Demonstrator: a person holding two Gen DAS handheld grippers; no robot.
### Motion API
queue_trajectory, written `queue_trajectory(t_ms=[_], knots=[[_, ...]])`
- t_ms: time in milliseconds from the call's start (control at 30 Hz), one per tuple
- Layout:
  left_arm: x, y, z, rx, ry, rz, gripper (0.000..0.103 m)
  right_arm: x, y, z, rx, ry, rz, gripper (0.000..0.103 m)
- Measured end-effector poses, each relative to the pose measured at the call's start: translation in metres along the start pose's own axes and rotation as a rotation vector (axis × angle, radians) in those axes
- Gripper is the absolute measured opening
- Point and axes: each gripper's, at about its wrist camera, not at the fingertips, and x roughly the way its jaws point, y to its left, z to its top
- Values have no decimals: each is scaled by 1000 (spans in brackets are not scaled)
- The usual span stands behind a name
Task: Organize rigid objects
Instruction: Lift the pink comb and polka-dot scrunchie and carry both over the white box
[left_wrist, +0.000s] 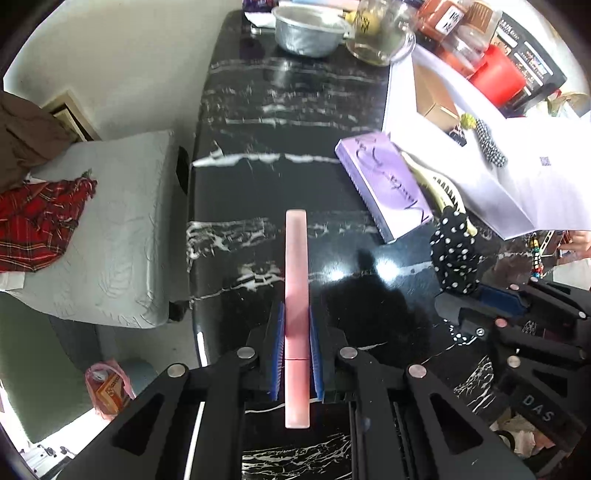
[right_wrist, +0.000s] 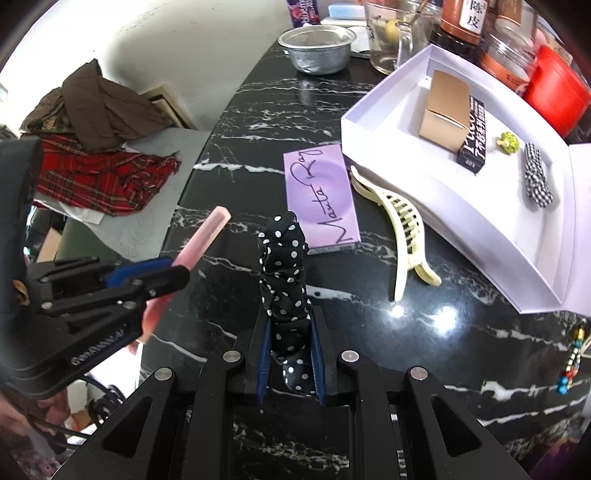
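Left tongs (left_wrist: 296, 354) clamped on slim frosted-pink stick (left_wrist: 296, 295), right tongs (right_wrist: 289, 354) clamped on crinkled polka-dot fabric scrunchie (right_wrist: 284, 280)

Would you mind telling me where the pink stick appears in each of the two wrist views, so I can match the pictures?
Left wrist view: the pink stick runs straight up the lower middle, clamped between the left gripper's blue fingers.
Right wrist view: it slants at the left, held by the left gripper, its free end pointing up and right.
Shared landmark: the purple box lying flat on the black marble table.
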Motion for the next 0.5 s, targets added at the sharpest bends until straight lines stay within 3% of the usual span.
queue_trajectory(t_ms=[333,500], knots=[[16,0,5,20,47,-3,14,10,-4,0,4,24,-2,19],[16,-11,4,83,-2,51,14,16,-6,0,11,39,-1,19]])
